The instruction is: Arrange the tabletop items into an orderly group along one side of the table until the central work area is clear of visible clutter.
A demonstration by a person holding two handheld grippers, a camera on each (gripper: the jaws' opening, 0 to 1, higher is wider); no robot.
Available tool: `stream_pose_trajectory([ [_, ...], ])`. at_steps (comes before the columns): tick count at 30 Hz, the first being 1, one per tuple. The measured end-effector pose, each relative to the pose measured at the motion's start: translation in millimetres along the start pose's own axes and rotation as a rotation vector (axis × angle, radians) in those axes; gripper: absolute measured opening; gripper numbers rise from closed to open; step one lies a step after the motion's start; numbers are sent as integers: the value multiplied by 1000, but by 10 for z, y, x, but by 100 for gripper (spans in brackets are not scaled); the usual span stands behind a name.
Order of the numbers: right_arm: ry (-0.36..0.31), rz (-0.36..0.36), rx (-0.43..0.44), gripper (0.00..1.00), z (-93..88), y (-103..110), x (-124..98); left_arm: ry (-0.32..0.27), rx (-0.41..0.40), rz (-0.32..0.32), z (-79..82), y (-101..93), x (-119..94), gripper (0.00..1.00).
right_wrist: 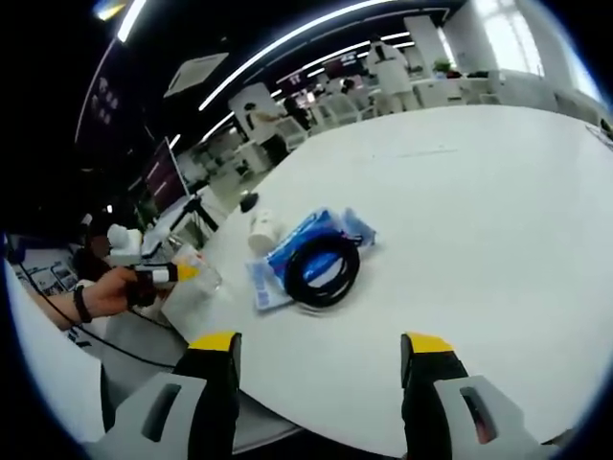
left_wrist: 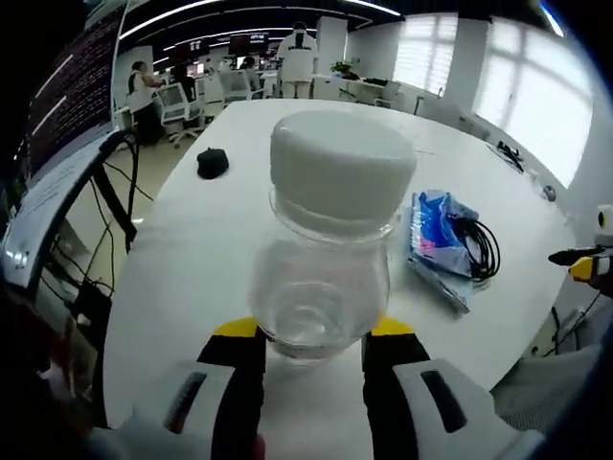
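Clear plastic jar (left_wrist: 326, 249) with a white screw lid stands at centre frame of the left gripper view, clamped low on its body between the yellow-tipped jaws of the left gripper (left_wrist: 314, 337), over the near edge of the white desk (left_wrist: 239, 240). Right of it, at mid-right, a blue packet (left_wrist: 436, 240) lies on the desk with a coiled black cable (left_wrist: 476, 246) resting on it. A small black object (left_wrist: 212, 163) sits at upper left.

In the right gripper view, the right gripper (right_wrist: 321, 347) rises at the bottom of the frame, jaws wide apart and holding nothing, above the desk edge. Packet and cable lie at centre left, and a hand (right_wrist: 107, 292) at the left edge holds the other gripper.
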State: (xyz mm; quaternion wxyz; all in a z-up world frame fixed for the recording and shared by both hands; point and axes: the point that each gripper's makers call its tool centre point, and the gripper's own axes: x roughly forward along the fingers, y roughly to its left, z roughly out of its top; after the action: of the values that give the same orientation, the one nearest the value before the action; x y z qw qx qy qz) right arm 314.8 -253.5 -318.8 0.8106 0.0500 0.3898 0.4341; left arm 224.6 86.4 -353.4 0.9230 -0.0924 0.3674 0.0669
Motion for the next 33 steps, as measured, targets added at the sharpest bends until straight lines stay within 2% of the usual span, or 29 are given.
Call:
stream_pose_trajectory([
  [8, 17, 12, -13, 69, -20, 61, 10, -9, 47, -20, -19, -23, 2, 38],
  [26, 42, 19, -32, 69, -37, 101, 31, -14, 56, -31, -45, -14, 48, 38],
  [33, 56, 22, -44, 69, -46, 137, 58, -10, 50, -22, 1, 30, 91, 38],
])
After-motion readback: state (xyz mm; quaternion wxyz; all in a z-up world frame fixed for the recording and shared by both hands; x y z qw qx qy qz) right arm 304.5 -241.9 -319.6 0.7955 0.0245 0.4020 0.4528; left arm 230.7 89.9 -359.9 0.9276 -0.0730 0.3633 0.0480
